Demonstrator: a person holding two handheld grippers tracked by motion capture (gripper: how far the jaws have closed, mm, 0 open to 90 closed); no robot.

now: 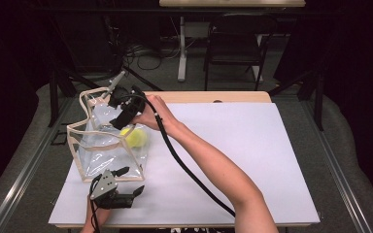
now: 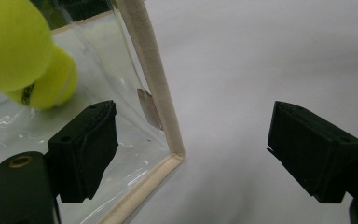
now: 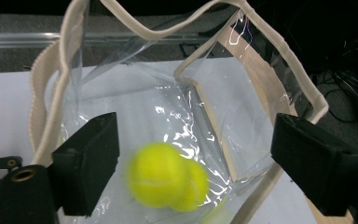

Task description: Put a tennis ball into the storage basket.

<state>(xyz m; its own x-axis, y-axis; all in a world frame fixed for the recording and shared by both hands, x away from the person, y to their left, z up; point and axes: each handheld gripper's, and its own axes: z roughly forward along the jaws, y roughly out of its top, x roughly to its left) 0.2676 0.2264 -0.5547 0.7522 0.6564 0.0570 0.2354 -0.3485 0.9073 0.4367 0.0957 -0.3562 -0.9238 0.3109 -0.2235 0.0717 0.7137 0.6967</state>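
A clear plastic bag with beige trim stands open on the white table, at its left side. A yellow tennis ball shows inside it. My right gripper hangs over the bag's mouth, pointing down, with its jaws open. In the right gripper view, a blurred ball is below the jaws and overlaps a second ball at the bag's bottom. My left gripper lies open by the bag's near corner. The bag's trimmed corner edge stands between its jaws, untouched. Two balls show through the plastic.
The right gripper's black cable trails across the table along the forearm. Beyond the table's far edge stand a dark chair and a white table leg. The white surface stretches to the right of the bag.
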